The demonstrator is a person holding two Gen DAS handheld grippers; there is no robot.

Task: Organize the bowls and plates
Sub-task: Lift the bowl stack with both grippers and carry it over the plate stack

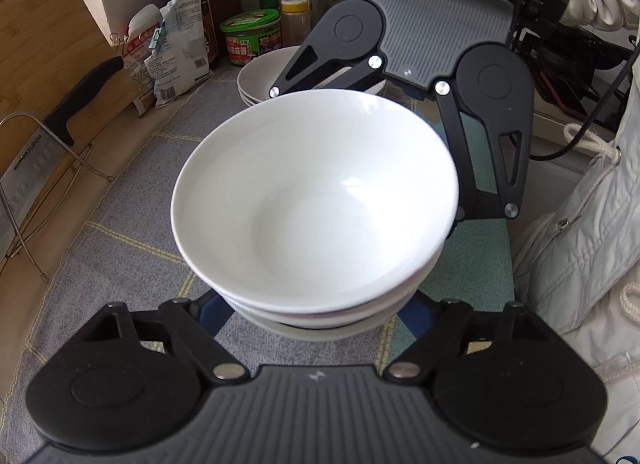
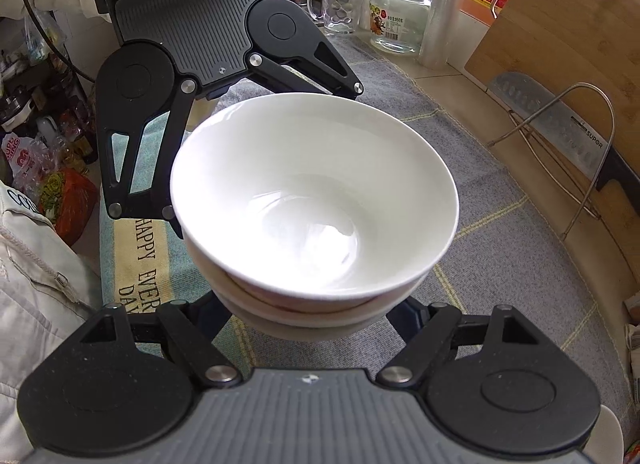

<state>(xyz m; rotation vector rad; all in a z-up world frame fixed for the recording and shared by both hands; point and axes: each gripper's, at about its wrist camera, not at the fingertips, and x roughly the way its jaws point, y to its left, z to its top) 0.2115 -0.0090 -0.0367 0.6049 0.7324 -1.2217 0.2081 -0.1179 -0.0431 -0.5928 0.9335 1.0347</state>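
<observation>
- Left claw (image 1: 316,328): fingers spread apart around the base of the bowl stack (image 1: 316,200); whether they press on it cannot be told, since the stack hides the tips.
- Right claw (image 2: 316,324): spread likewise on the opposite side, contact also hidden; the two-sided hold likely steadies the nested stack.
- Bowl stack: white, about three nested, top one slightly tilted; sits at or just over the striped cloth (image 1: 132,200) on the surface, between both claws.
- Plates (image 1: 260,76): shallow stack farther back, near a green tin (image 1: 250,38); probably already sorted.
- Surroundings: cleaver (image 2: 560,124) in wire rack (image 2: 592,152), cutting board (image 2: 560,24) propped behind.
</observation>
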